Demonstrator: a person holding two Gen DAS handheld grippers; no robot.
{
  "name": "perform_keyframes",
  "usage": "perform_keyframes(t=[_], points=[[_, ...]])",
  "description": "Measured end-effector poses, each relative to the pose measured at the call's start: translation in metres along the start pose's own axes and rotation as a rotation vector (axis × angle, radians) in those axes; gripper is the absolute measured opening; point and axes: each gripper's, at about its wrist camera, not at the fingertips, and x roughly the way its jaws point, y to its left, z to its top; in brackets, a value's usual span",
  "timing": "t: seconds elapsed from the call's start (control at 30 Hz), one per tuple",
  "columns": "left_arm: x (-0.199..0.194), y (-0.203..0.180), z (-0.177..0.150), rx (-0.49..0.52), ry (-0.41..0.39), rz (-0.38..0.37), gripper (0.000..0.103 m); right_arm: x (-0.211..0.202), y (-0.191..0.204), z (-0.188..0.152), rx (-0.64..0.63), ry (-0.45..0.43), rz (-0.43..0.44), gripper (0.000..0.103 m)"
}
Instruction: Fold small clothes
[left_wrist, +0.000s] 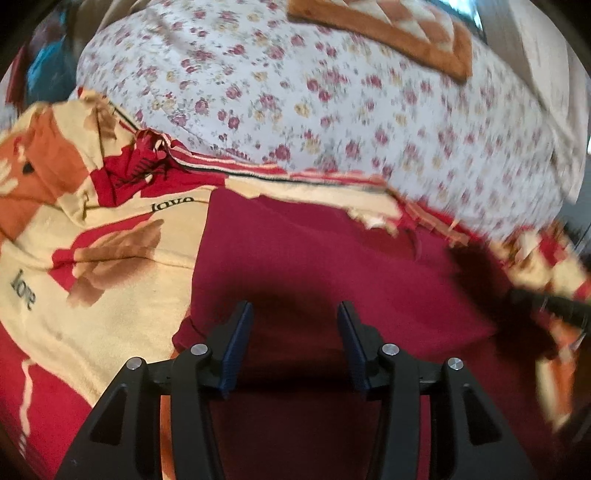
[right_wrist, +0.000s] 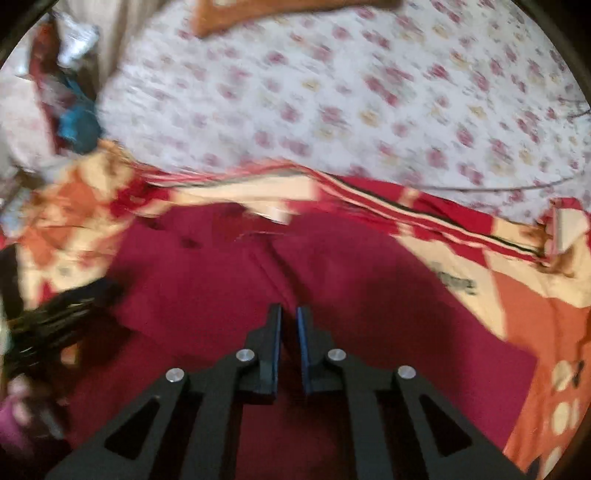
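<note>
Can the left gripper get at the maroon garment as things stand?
Probably yes: the left gripper hangs open directly over the maroon garment, with nothing between its fingers and the cloth.

Left tool (left_wrist: 295, 314), right tool (right_wrist: 289, 317): black arms, blue pads, silver screws.

Left gripper (left_wrist: 295, 314): jaws spread wide, blue pads (left_wrist: 236, 347) facing each other across a broad gap, nothing between them, pointing forward and down, poised low. Right gripper (right_wrist: 289, 317): jaws drawn close, only a thin slit between the blue pads (right_wrist: 303, 350), nothing visibly pinched, also angled forward and down. Seen blurred at the right edge of the left wrist view and the left edge of the right wrist view: the opposite gripper, alongside
</note>
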Motion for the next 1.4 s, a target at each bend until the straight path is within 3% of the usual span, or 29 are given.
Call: perform_keyframes(t=[0.07, 0.1, 0.17, 0.23, 0.33, 0.4, 0.6, 0.7, 0.73, 0.93, 1.07, 1.2, 1.4], points=[[-0.013, 0.002, 0.006, -0.042, -0.024, -0.036, 0.027, -0.002, 0.020, -0.004, -0.037, 0.003, 0.072, 0.014], [-0.018, 0.000, 0.008, -0.043, -0.031, -0.043, 0.027, 0.004, 0.030, -0.010, -0.050, 0.021, 0.101, 0.030], [-0.021, -0.008, 0.011, -0.016, -0.018, -0.051, 0.027, 0.020, 0.040, -0.020, -0.061, 0.105, 0.128, 0.051], [-0.021, -0.021, 0.011, 0.025, 0.007, -0.059, 0.027, 0.023, 0.041, -0.028, -0.064, 0.137, 0.114, 0.051], [-0.014, -0.045, 0.012, 0.072, 0.053, -0.083, 0.027, -0.005, 0.030, -0.033, -0.034, 0.062, 0.118, 0.054], [-0.005, -0.057, 0.014, 0.080, 0.091, -0.104, 0.027, -0.026, 0.015, -0.036, 0.002, 0.010, 0.114, 0.065], [0.041, -0.109, 0.009, 0.178, 0.260, -0.097, 0.027, -0.062, -0.031, -0.046, 0.107, -0.092, 0.066, 0.066], [0.063, -0.132, 0.001, 0.247, 0.335, -0.048, 0.006, -0.065, -0.052, -0.051, 0.180, -0.118, 0.079, 0.066], [0.063, -0.136, 0.000, 0.253, 0.323, -0.026, 0.000, -0.066, -0.057, -0.051, 0.196, -0.127, 0.079, 0.066], [0.022, -0.142, 0.037, 0.247, 0.189, -0.087, 0.000, -0.086, -0.088, -0.051, 0.274, -0.220, 0.031, 0.068], [-0.002, -0.135, 0.068, 0.231, 0.120, -0.083, 0.000, -0.097, -0.117, -0.055, 0.398, -0.272, 0.009, 0.072], [-0.018, -0.110, 0.093, 0.200, 0.067, -0.033, 0.000, -0.096, -0.134, -0.059, 0.476, -0.268, -0.007, 0.074], [-0.025, -0.050, 0.103, 0.117, 0.045, 0.083, 0.000, -0.075, -0.131, -0.060, 0.470, -0.196, -0.015, 0.074]])
